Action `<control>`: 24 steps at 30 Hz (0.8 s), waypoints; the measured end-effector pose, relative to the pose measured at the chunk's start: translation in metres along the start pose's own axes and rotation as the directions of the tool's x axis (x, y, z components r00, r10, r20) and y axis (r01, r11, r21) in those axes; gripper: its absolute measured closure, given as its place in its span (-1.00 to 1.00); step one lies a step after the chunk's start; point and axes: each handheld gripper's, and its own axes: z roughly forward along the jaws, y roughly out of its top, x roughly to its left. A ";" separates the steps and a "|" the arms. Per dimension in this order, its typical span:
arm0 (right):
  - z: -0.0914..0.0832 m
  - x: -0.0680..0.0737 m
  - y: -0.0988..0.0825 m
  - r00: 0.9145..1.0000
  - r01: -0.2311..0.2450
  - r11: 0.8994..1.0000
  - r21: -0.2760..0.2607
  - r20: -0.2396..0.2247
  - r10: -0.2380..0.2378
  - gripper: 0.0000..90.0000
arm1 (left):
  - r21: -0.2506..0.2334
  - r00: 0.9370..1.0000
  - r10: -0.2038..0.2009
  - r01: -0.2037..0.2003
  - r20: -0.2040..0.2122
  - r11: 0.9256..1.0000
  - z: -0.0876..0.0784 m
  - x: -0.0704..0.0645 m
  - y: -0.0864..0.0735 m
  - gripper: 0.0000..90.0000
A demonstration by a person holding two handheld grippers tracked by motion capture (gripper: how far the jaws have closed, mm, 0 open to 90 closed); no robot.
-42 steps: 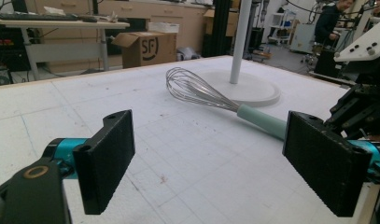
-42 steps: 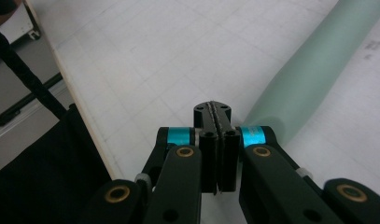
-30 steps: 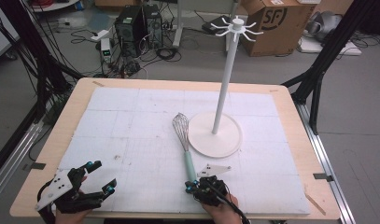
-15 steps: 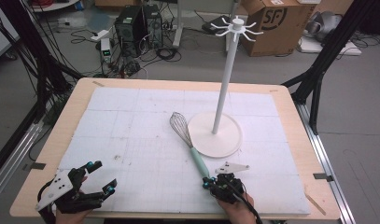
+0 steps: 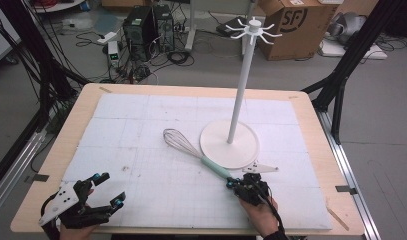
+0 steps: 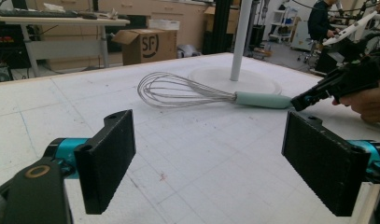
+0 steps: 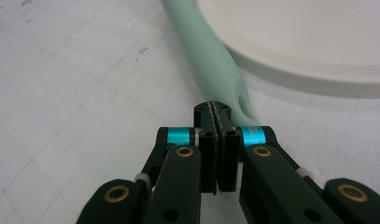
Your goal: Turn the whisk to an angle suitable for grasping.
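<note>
Left claw (image 5: 105, 190) hovers over the bench's front left corner, its jaws spread wide with nothing between them; a grey three-cornered plate sits on top of it and a hand grips it from the front edge. In the left gripper view its two black pads (image 6: 108, 158) stand far apart, framing the white mat (image 6: 187, 154) that covers the bench (image 5: 66, 145).

Near the middle of the bench, a whisk (image 5: 193, 152) lies flat on the mat. Its wire head points toward the far left corner, and its pale green handle (image 5: 216, 170) runs back toward the front right, passing just beside the rim of the round base. In the left gripper view the whisk (image 6: 197, 93) lies across the mat with the stand's post behind it.

Right of the whisk's head stands a white rack (image 5: 241, 80): a round base (image 5: 230, 145) on the mat, a tall upright post, and a ring of short hooks at the top.

Toward the front right, the right claw (image 5: 230, 183) is at the end of the whisk's handle, held by a hand (image 5: 258, 217) coming in from the front edge. In the right gripper view its jaws (image 7: 217, 116) are pressed together pad against pad, with the handle's end (image 7: 215, 60) touching or just beyond the tips; nothing is visible between them. The base's rim (image 7: 290, 77) lies just to the right.
</note>
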 end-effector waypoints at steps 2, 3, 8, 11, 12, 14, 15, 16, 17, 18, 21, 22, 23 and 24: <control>0.001 -0.003 0.002 1.000 -0.007 1.000 -0.008 0.009 0.007 0.99 | -0.006 1.000 -0.007 0.007 0.000 1.000 0.000 0.000 0.000 -0.60; 0.001 -0.005 0.003 1.000 -0.013 1.000 -0.009 0.010 0.013 0.99 | -0.007 1.000 -0.007 0.007 0.001 1.000 0.000 0.000 0.000 -0.60; 0.002 -0.008 0.005 0.999 -0.024 0.999 -0.023 0.023 0.024 0.99 | -0.007 1.000 -0.007 0.007 0.002 1.000 0.000 0.000 0.000 -0.60; 0.002 -0.008 0.005 0.999 -0.020 1.000 -0.024 0.030 0.021 0.99 | -0.007 1.000 -0.005 0.005 0.001 1.000 0.000 0.000 0.000 -0.60; 0.002 -0.008 0.005 0.999 -0.018 0.999 -0.027 0.029 0.019 0.99 | -0.009 1.000 -0.009 0.009 0.002 1.000 0.000 0.000 0.000 -0.60; 0.002 -0.009 0.006 1.000 -0.014 1.000 -0.028 0.027 0.015 0.99 | -0.006 1.000 -0.007 0.007 0.002 1.000 0.000 0.000 0.000 -0.60; 0.003 -0.008 0.007 1.000 -0.014 0.999 -0.030 0.025 0.015 0.99 | -0.005 1.000 -0.006 0.006 0.001 1.000 0.000 0.000 0.000 -0.60; 0.003 -0.008 0.007 1.000 -0.015 0.999 -0.031 0.025 0.016 0.99 | -0.005 1.000 -0.004 0.004 0.001 1.000 0.000 0.000 0.000 -0.60; 0.003 -0.008 0.008 1.000 -0.013 0.999 -0.033 0.027 0.014 0.99 | -0.007 1.000 -0.007 0.007 0.000 1.000 0.000 0.000 0.000 -0.60; 0.003 -0.008 0.008 1.000 -0.014 0.999 -0.037 0.026 0.015 0.99 | -0.007 1.000 -0.007 0.007 0.000 1.000 0.000 0.000 0.000 -0.60; 0.003 -0.008 0.007 0.999 -0.018 0.999 -0.038 0.028 0.019 0.99 | -0.006 1.000 -0.011 0.011 -0.001 1.000 0.000 0.000 0.000 -0.60; 0.002 -0.008 0.007 0.999 -0.022 0.999 -0.037 0.027 0.023 0.98 | -0.007 1.000 -0.009 0.009 -0.002 1.000 0.000 0.000 0.000 -0.60; 0.001 -0.008 0.006 0.999 -0.019 0.999 -0.043 0.031 0.020 0.98 | -0.010 1.000 -0.010 0.010 -0.003 1.000 0.000 0.000 0.000 -0.60; 0.000 -0.008 0.006 0.999 -0.019 0.998 -0.053 0.026 0.020 0.96 | -0.010 1.000 -0.011 0.011 -0.002 1.000 -0.001 0.000 0.000 -0.60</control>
